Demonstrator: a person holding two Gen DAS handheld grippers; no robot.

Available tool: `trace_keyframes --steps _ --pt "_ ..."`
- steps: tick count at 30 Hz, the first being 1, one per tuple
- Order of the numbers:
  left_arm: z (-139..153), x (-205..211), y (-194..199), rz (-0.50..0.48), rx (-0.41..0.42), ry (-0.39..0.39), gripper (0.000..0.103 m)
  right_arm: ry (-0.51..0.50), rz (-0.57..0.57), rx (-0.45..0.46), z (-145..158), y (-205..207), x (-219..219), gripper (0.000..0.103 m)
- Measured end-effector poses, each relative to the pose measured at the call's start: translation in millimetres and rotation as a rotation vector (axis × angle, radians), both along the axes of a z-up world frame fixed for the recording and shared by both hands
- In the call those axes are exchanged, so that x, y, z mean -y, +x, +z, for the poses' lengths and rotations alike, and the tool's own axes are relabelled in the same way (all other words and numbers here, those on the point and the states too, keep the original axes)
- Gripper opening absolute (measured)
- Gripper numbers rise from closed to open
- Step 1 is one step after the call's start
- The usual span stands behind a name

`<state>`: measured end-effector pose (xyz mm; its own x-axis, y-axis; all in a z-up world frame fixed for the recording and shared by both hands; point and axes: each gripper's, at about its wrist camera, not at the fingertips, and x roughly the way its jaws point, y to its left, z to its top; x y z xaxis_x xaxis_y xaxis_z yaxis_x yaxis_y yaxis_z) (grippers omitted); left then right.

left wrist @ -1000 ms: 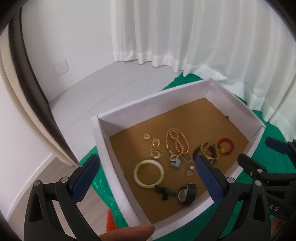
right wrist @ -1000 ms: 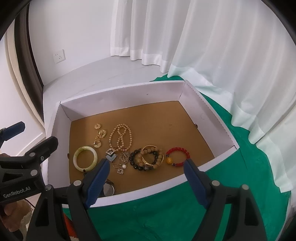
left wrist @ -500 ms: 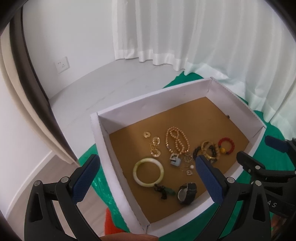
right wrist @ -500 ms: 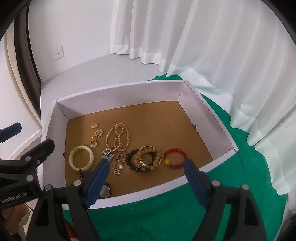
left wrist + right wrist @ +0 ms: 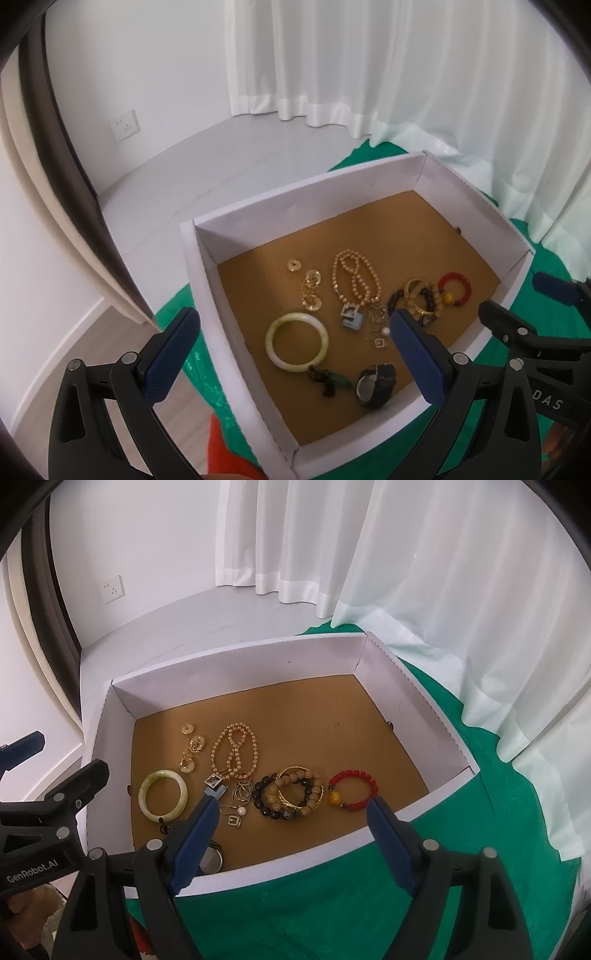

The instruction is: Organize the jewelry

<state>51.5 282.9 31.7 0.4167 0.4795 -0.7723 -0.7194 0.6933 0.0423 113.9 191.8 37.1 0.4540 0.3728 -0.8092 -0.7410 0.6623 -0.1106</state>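
Both our grippers have lifted slightly since a second ago, and the thumb at the bottom of the left view is gone. We hold the left gripper (image 5: 291, 332) and right gripper (image 5: 291, 808) above the box (image 5: 417, 701), fingers (image 5: 195, 834) spread wide, gripping nothing. On the brown floor of the box we count one jade bangle (image 5: 163, 794), one pearl necklace (image 5: 234, 749), one red bead bracelet (image 5: 354, 789), one watch (image 5: 375, 380), and a stack of bead bracelets (image 5: 291, 794). Gold earrings (image 5: 310, 291) lie just beside the necklace. A green cloth (image 5: 332, 904) lies under the box.

One box (image 5: 413, 686), one jade bangle (image 5: 163, 794), one watch (image 5: 375, 380), one pearl necklace (image 5: 234, 751).
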Motion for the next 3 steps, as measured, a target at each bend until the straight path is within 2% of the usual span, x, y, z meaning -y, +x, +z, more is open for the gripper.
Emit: trace_keyframes --steps 3 --pt "-0.2 3.5 1.2 -0.005 0.003 0.017 0.102 0.001 -0.001 -0.002 -0.5 0.6 1.2 0.084"
